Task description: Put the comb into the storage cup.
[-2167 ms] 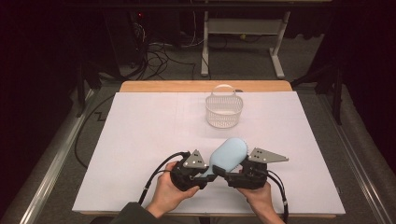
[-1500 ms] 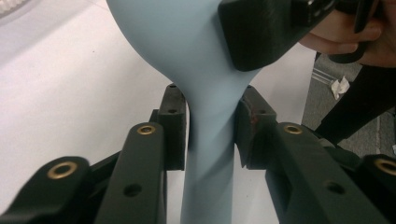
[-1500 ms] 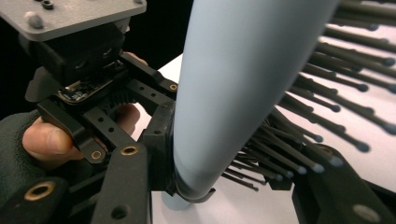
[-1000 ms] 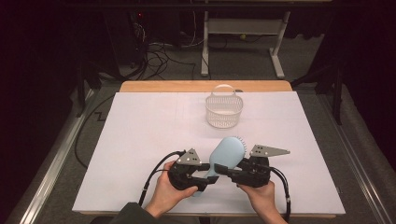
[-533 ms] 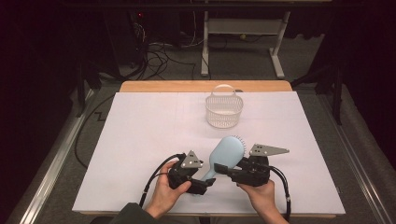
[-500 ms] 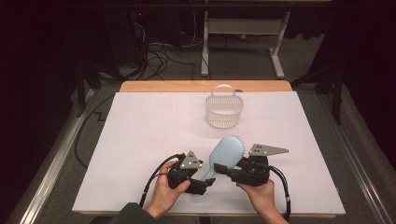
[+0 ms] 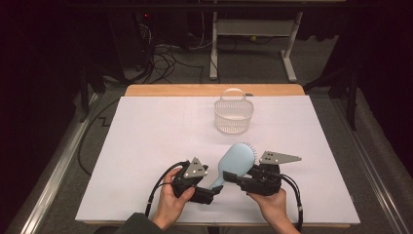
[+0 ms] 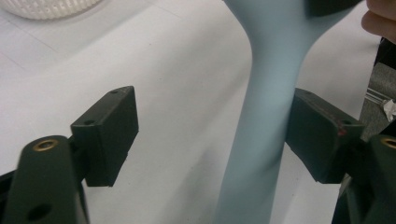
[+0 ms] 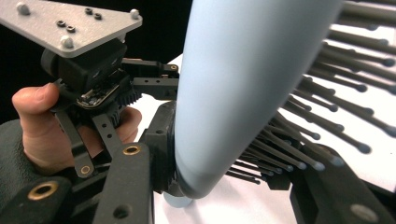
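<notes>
Handover underway, by the look of it: brush point(image 7: 234, 163) held off the table point(image 7: 146, 146) near its front edge, between both grippers. R gripper point(image 7: 243, 182) clamps the brush at the base of the head, pad on the back, bristles toward the other jaw. L gripper point(image 7: 208, 193) sits w/ jaws wide around the handle; one pad touches, the other is well clear. Next likely needs L backed clear of the handle, then a carry to the basket point(image 7: 234, 114). Basket looks empty.
</notes>
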A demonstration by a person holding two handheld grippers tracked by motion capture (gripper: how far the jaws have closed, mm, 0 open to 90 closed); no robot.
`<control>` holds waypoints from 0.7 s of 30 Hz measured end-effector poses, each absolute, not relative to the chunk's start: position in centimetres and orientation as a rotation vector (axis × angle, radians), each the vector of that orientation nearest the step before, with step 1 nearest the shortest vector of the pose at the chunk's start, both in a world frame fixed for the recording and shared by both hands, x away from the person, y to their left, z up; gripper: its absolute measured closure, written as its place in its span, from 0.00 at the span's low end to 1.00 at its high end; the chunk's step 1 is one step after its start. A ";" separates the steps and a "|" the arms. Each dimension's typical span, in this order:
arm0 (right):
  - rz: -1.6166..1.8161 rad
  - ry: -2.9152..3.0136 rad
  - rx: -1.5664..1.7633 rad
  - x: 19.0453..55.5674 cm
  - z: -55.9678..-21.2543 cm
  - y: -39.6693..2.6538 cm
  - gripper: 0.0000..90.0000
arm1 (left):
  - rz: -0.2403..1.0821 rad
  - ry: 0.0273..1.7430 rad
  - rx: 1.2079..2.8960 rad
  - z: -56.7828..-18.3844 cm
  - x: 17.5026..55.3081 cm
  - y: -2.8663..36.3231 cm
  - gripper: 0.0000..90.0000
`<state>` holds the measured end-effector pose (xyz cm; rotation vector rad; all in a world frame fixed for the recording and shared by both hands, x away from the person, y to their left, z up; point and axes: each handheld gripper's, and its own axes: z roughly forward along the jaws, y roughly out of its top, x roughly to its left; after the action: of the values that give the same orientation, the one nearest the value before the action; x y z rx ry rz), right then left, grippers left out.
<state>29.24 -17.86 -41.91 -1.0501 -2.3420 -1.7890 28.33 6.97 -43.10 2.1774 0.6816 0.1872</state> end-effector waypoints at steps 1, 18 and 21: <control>-1.787 -2.345 -1.053 29.3 -41.9 -17.9 0.63 | 0.178 0.680 2.187 -43.1 28.4 7.1 0.29; -1.791 -2.338 -1.090 29.4 -41.8 -18.2 0.63 | 0.181 0.715 2.120 -43.2 28.2 8.2 0.18; -1.791 -2.343 -1.086 29.5 -41.6 -18.1 0.63 | 0.200 0.723 2.124 -43.2 28.0 8.7 0.17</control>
<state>29.46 -18.05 -41.64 -1.0859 -2.3428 -1.7909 27.95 8.71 -43.21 2.1241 0.7229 0.1998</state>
